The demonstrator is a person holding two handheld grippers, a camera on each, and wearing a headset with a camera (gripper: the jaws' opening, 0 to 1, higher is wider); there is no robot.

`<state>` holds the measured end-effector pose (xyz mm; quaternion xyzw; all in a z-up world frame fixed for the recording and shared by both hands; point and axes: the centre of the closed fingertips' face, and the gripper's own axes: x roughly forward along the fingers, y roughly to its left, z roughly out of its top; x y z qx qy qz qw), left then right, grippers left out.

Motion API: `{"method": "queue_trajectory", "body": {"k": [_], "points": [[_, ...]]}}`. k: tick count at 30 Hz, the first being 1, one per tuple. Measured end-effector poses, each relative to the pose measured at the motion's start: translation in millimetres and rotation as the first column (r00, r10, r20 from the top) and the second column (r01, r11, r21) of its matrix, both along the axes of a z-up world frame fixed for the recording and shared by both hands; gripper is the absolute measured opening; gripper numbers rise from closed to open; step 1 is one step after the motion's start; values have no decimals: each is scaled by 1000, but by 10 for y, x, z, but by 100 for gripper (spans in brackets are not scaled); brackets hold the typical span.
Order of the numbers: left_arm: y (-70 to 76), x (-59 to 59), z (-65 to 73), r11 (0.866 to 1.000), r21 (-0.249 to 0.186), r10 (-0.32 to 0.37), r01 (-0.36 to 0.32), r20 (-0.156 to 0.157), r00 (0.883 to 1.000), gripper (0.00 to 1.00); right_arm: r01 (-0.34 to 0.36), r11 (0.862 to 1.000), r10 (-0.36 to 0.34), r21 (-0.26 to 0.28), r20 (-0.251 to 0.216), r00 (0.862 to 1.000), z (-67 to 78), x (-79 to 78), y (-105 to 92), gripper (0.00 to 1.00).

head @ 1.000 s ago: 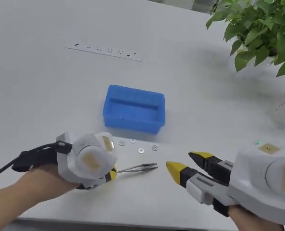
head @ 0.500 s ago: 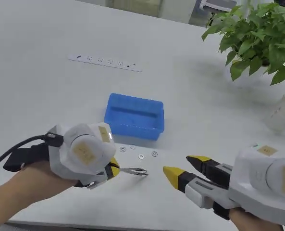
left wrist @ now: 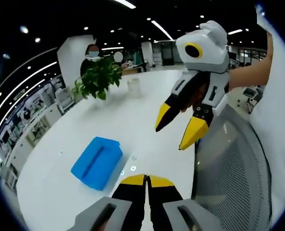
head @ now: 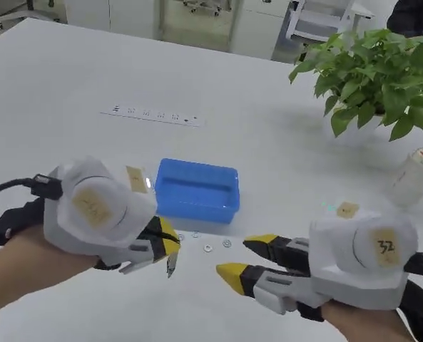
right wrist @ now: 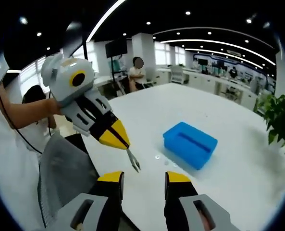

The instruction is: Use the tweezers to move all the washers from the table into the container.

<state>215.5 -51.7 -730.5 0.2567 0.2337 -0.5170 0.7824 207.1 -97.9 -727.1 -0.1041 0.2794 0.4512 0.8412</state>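
Several small metal washers lie on the white table just in front of the blue container. My left gripper is shut on the tweezers, held above the table to the left of the washers, tips pointing down. In the right gripper view the tweezers stick out from the left gripper's yellow jaws, with washers and the container beyond. My right gripper stands open and holds nothing, right of the washers. The left gripper view shows the container and washers.
A white power strip lies at the back of the table. A potted plant and a pale jar stand at the right. A grey mesh chair sits at the near table edge.
My left gripper has lifted the tweezers off the table and turned them tips-down. The right gripper has shifted a little left. The head camera has tilted up.
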Motion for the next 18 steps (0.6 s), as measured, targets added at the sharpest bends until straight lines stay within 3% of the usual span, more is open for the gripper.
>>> {"method": "queue_trajectory", "body": {"k": [4, 8, 10, 14, 18], "points": [[26, -68, 168, 999, -23, -50, 50, -34, 998, 0, -100, 995, 100, -2, 15, 995, 79, -40, 216, 30], [17, -124, 306, 995, -21, -98, 98, -13, 995, 0, -193, 981, 194, -26, 46, 980, 130, -29, 404, 27], [-11, -173, 396, 992, -40, -124, 123, -20, 992, 0, -230, 973, 231, -19, 44, 972, 149, -37, 481, 25], [-48, -284, 544, 981, -49, -187, 185, -27, 982, 0, -308, 950, 310, -52, 46, 950, 130, -74, 543, 18], [-45, -333, 646, 974, -51, -221, 219, -31, 975, 0, -369, 929, 370, -31, 33, 929, 137, -151, 586, 13]]}}
